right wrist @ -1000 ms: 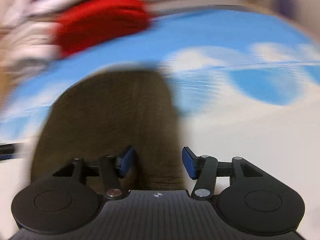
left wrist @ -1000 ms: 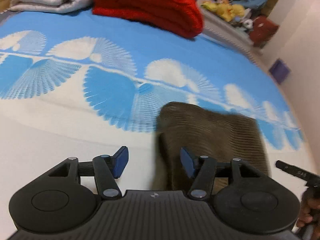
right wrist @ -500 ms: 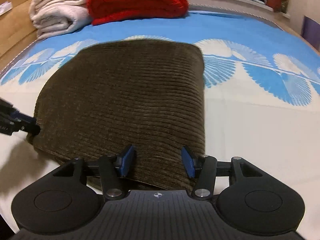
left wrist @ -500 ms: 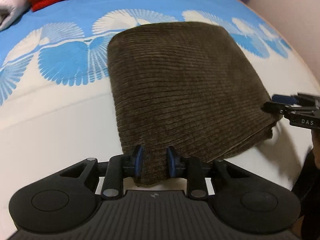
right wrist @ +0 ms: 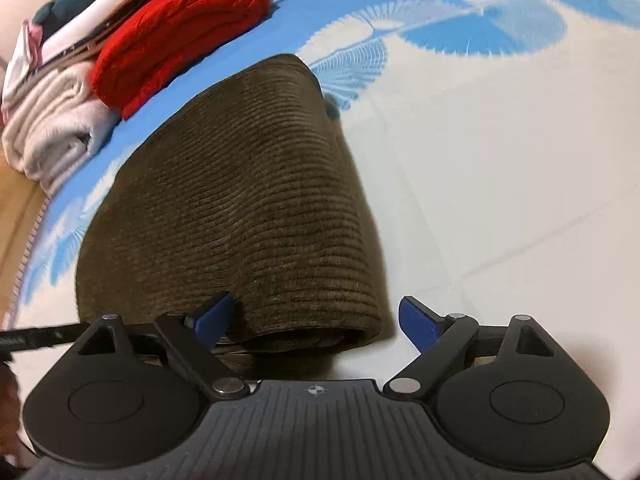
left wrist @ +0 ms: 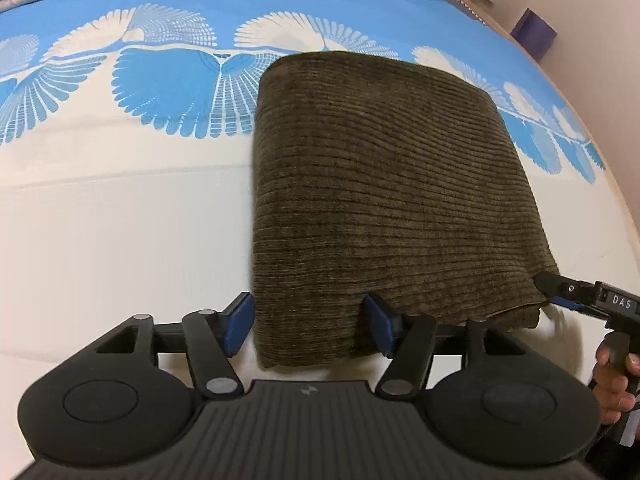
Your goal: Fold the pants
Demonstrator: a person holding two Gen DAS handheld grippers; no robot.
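Note:
The pants (left wrist: 384, 200) are brown corduroy, folded into a thick rectangle that lies flat on the bed. In the left wrist view my left gripper (left wrist: 308, 324) is open, its blue pads either side of the near left corner of the fold. The right gripper's tip (left wrist: 560, 292) shows at the near right corner. In the right wrist view the pants (right wrist: 240, 208) fill the middle. My right gripper (right wrist: 316, 316) is open wide around the near right end of the fold, not clamping it.
The bed sheet (left wrist: 120, 220) is white near me and blue with white fan shapes further off. A folded red blanket (right wrist: 176, 36) and pale folded towels (right wrist: 52, 128) are stacked at the far side. A purple box (left wrist: 538, 32) stands by the wall.
My left gripper was shut on the near edge of the pants half a second ago and has opened. The right gripper has opened wider and its view has tilted. The pants lie flat.

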